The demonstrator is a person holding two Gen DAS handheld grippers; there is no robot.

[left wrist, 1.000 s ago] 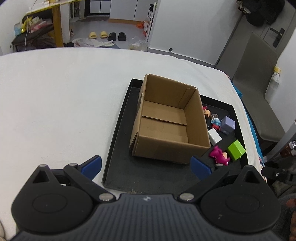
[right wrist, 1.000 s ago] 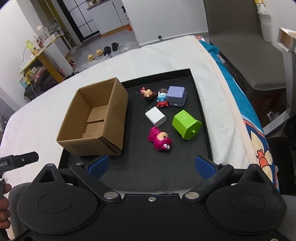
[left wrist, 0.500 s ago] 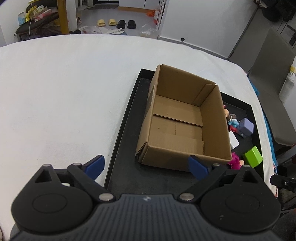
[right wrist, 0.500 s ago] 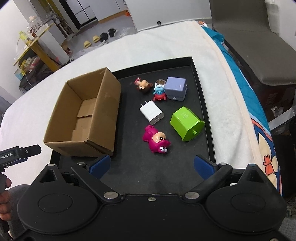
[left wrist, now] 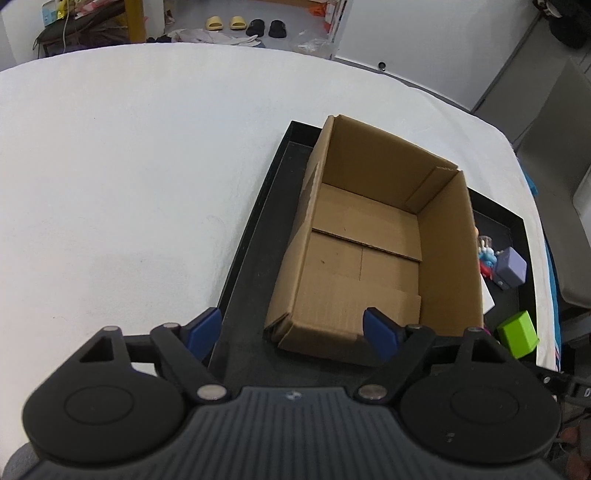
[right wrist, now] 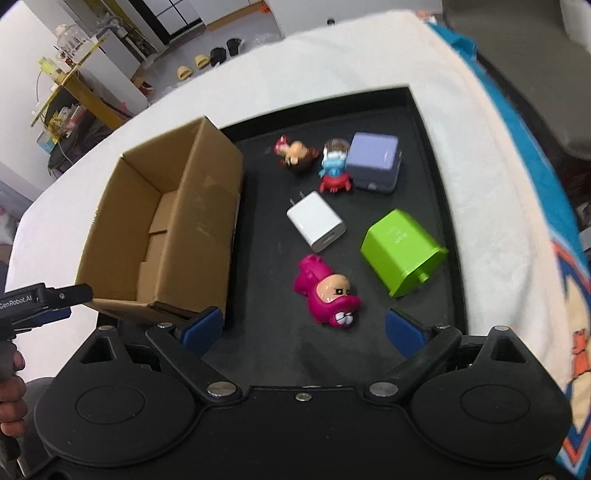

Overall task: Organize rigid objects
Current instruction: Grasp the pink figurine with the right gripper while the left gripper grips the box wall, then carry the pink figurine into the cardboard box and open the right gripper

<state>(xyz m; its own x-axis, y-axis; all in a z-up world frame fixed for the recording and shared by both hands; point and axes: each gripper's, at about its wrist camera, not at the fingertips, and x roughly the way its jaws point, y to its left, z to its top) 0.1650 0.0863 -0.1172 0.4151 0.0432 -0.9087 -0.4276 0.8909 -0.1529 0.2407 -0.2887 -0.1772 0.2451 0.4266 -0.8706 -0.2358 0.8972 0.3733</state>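
Note:
An empty cardboard box [left wrist: 373, 258] [right wrist: 166, 229] stands on the left part of a black tray [right wrist: 424, 122] [left wrist: 255, 243]. To its right lie a pink figure [right wrist: 327, 291], a white charger [right wrist: 316, 221], a green block [right wrist: 400, 251] [left wrist: 517, 334], a purple cube [right wrist: 375, 160] [left wrist: 511, 266], a blue-and-red figure [right wrist: 334, 166] and a brown figure [right wrist: 295, 153]. My left gripper [left wrist: 291, 330] hangs over the box's near-left corner, jaws closing with only that corner below them. My right gripper [right wrist: 303, 328] hovers just short of the pink figure, jaws closing, nothing pressed between the pads.
The tray sits on a white-covered table [left wrist: 129, 166]. A grey chair [right wrist: 524, 55] and a blue patterned cloth [right wrist: 569, 258] lie to the right. Slippers [left wrist: 243, 26] and a yellow shelf [right wrist: 70, 92] stand on the floor beyond. A hand [right wrist: 11, 391] holds the left gripper's handle.
Both grippers have come down and closer to the tray. The box fills more of the left view and the toys more of the right. Both pairs of jaws have narrowed slightly.

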